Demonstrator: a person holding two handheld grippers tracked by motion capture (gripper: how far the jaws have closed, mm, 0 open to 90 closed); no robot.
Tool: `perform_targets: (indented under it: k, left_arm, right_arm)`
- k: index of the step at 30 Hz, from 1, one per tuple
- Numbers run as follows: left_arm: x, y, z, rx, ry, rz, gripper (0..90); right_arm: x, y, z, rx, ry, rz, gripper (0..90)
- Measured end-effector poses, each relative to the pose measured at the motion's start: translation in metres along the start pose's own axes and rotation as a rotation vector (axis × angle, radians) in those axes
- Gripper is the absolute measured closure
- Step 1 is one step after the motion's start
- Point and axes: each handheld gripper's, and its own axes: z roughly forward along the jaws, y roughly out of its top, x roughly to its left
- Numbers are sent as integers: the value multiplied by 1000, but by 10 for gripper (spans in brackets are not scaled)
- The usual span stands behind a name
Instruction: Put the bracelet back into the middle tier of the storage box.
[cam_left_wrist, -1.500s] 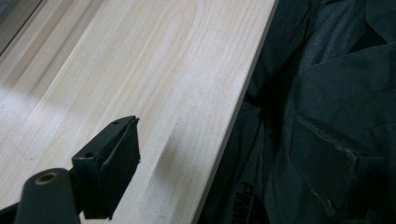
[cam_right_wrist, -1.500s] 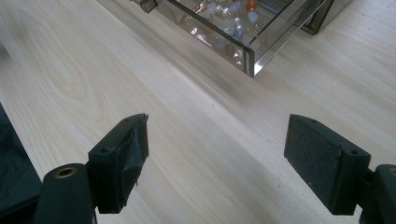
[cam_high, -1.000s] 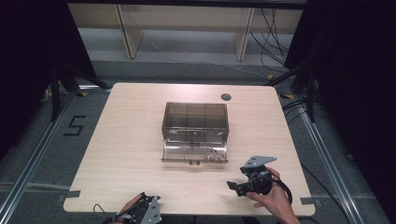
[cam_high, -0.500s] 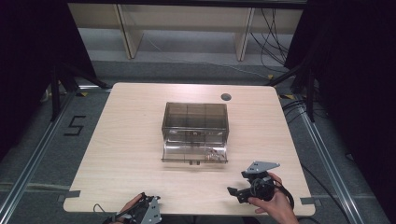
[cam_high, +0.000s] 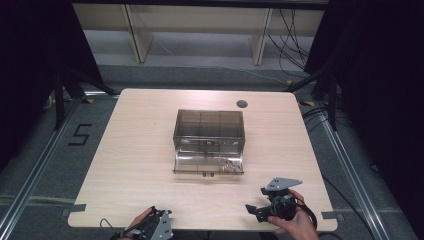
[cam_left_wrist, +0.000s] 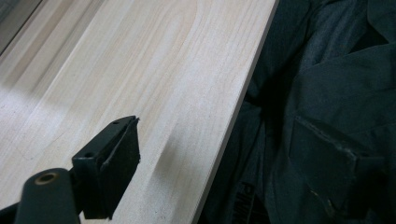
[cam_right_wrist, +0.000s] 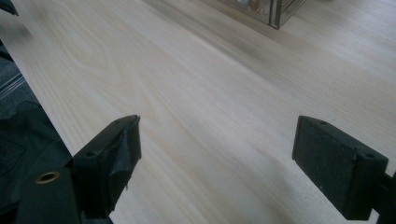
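Wooden table (cam_high: 140, 150) bare under right tongs (cam_high: 260, 210), now drawn back toward near edge, jaws wide, empty. Clear box (cam_high: 208, 137) well ahead, drawer out. Left tongs (cam_high: 159, 231) at near edge; spread unclear. Likely pausing.

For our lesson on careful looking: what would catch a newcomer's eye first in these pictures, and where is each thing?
First comes the smoky transparent plastic box at the middle of the pale wooden table, its clear front drawer pulled out toward the person. Next, the black right gripper near the table's front right edge, jaws wide apart, and the left gripper at the front edge.
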Motion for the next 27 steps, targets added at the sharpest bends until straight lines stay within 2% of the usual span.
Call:
perform_targets:
  k: [3,4,6,8,9,11,15,16,18,20,21,22,23,24,25,26,27]
  left_arm:
    - [0,0,0,-1,1,0,162]
    - [0,0,0,0,1,0,162]
    - [0,0,0,0,0,-1,162]
    - [0,0,0,-1,1,0,162]
    - [0,0,0,-4,0,-4,162]
    - [0,0,0,0,1,0,162]
    - [0,0,0,0,0,-1,162]
    - [0,0,0,0,0,-1,162]
    - [0,0,0,-1,1,0,162]
    - [0,0,0,0,1,-1,162]
    - [0,0,0,0,1,-1,162]
    - [0,0,0,0,1,0,162]
    - [0,0,0,0,0,0,162]
    - [0,0,0,-1,1,0,162]
    - [0,0,0,0,1,0,162]
    - [0,0,0,1,1,0,162]
    - [0,0,0,0,0,0,162]
  right_arm:
    - [2,-2,-1,12,1,19,165]
    - [0,-3,0,-10,-4,-4,165]
    - [1,-5,-1,4,-9,-5,165]
    - [3,-6,-1,-14,-6,11,165]
    - [2,-8,0,-28,-14,-2,165]
    - [3,-8,-2,8,-8,1,165]
    - [3,-11,-2,14,-1,-14,165]
    - [5,-13,-1,-10,-6,6,165]
    - [4,-13,-4,12,-6,-14,165]
    - [5,-14,-5,16,-7,-7,165]
    - [6,-16,-2,-26,-3,-8,165]
    - [6,-16,-2,-18,-2,-11,165]
    - [7,-17,-5,16,-12,-3,165]
    - [6,-18,-4,-4,-15,-17,165]
    - [8,-19,-4,-3,-10,4,165]
    - [9,-19,-7,30,0,15,165]
    - [9,-20,-4,-12,-5,5,165]
